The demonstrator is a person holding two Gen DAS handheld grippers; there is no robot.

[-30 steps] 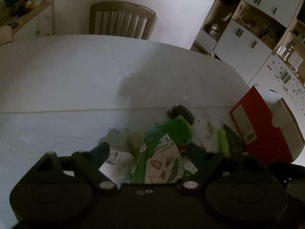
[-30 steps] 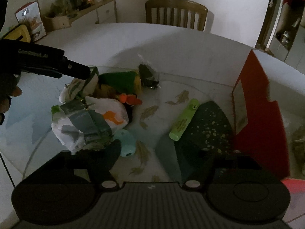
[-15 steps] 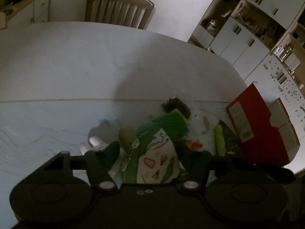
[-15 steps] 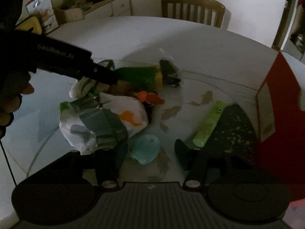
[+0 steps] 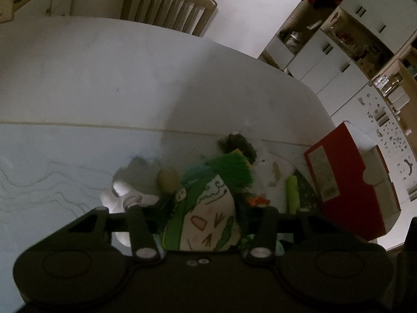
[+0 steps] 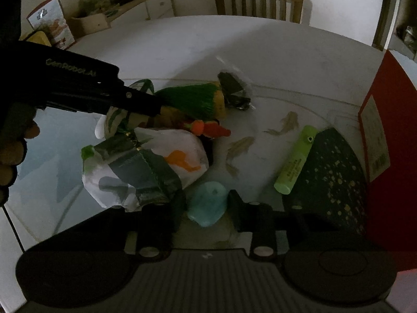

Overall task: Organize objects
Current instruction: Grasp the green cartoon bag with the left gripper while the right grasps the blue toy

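On the round table (image 6: 260,52), a red box (image 6: 391,120) is standing at the right edge, its inside hidden from both views. Beside it are lying a dark speckled pouch (image 6: 331,172) with a lime tube (image 6: 295,161) touching its left edge; further left a heap is sitting: white bag (image 6: 156,161), green brush (image 6: 192,101), orange toy (image 6: 208,129), dark wrapper (image 6: 234,91). Since a second ago both pairs of jaws have been closing. The left gripper (image 5: 200,208) is now flanking a green-printed packet (image 5: 206,219); whether its pads are pressing cannot be told. The right gripper (image 6: 206,203) is closing about a teal piece (image 6: 207,204), its fingers (image 6: 235,208) just beside it. Both grippers are pointing steeply down; a hand (image 6: 13,151) is holding the left one.
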